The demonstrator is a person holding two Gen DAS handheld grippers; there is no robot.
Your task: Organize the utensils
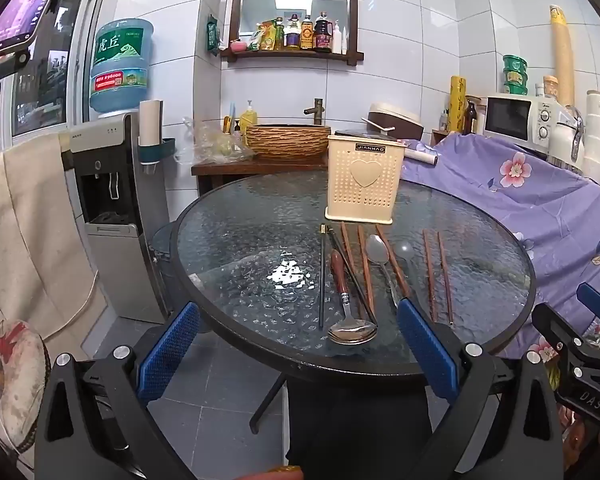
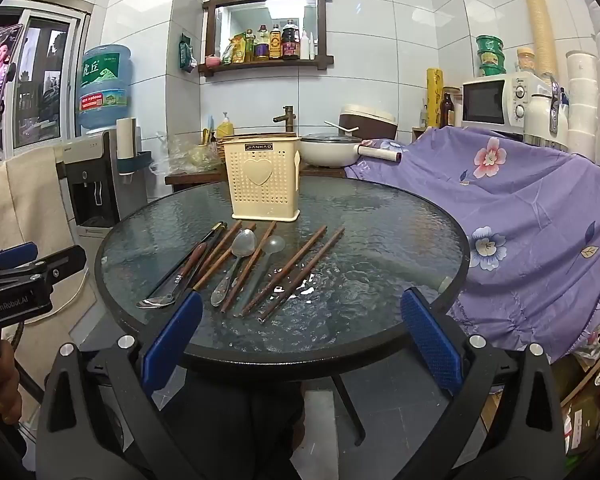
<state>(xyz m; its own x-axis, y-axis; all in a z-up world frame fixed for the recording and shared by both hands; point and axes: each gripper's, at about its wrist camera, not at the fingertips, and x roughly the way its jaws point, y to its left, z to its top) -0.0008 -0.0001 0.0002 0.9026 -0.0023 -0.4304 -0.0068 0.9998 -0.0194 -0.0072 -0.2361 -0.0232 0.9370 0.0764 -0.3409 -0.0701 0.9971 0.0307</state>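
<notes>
Both tongs (image 1: 298,344) (image 2: 300,334) gape empty at the table's near rim (image 2: 284,364).

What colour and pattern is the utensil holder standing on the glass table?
Cream utensil holder, perforated with small holes around a raised heart; clearest in the right wrist view.

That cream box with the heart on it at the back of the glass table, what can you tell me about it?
The cream box looks like plastic, upright on a wider base on the glass table. Its front is dotted with small holes around a raised heart, under a dark label reading JIANHAO. The utensils lie in front of it, apparently not touching. Nothing shows above its rim.
</notes>
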